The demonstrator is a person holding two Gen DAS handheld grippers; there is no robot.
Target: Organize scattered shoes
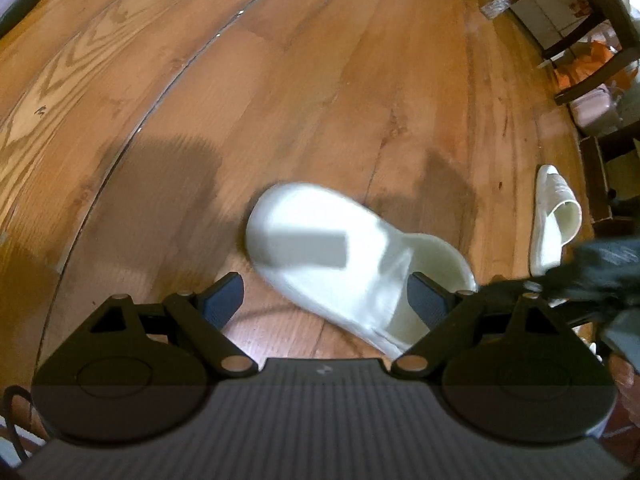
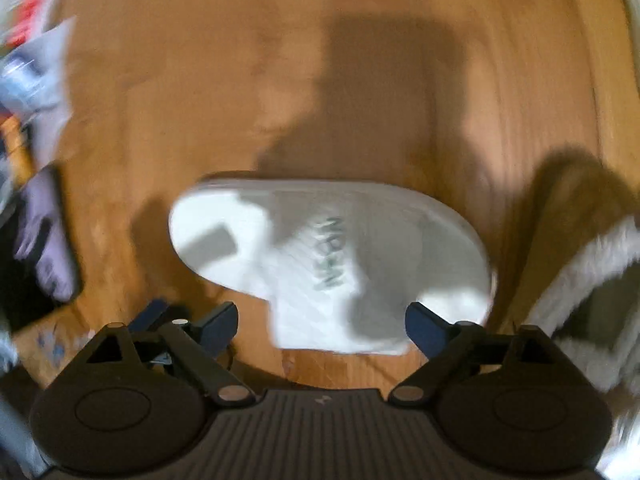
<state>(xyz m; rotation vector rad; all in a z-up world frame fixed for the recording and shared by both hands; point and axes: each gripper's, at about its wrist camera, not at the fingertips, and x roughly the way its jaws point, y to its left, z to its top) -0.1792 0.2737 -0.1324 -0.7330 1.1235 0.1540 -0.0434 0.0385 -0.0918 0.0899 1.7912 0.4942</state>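
Both grippers are hovering over white slippers on the wooden floor [image 1: 320, 80]: the left gripper [image 1: 328, 300] spread wide around a closed-toe slipper [image 1: 340, 256], pads not pressing. The right gripper [image 2: 322, 324], fingers apart, overhangs a slide [image 2: 328, 256]; its mate [image 1: 554, 216] lies right of the closed-toe slipper, so next I'd expect a squeeze

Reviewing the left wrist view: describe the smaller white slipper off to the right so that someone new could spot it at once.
On the wooden floor, look to the right edge, beside the dark furniture legs. There lies the smaller white slipper, narrow and seen side-on. Unlike the big white slipper between the left gripper's open jaws, it lies clear of them.
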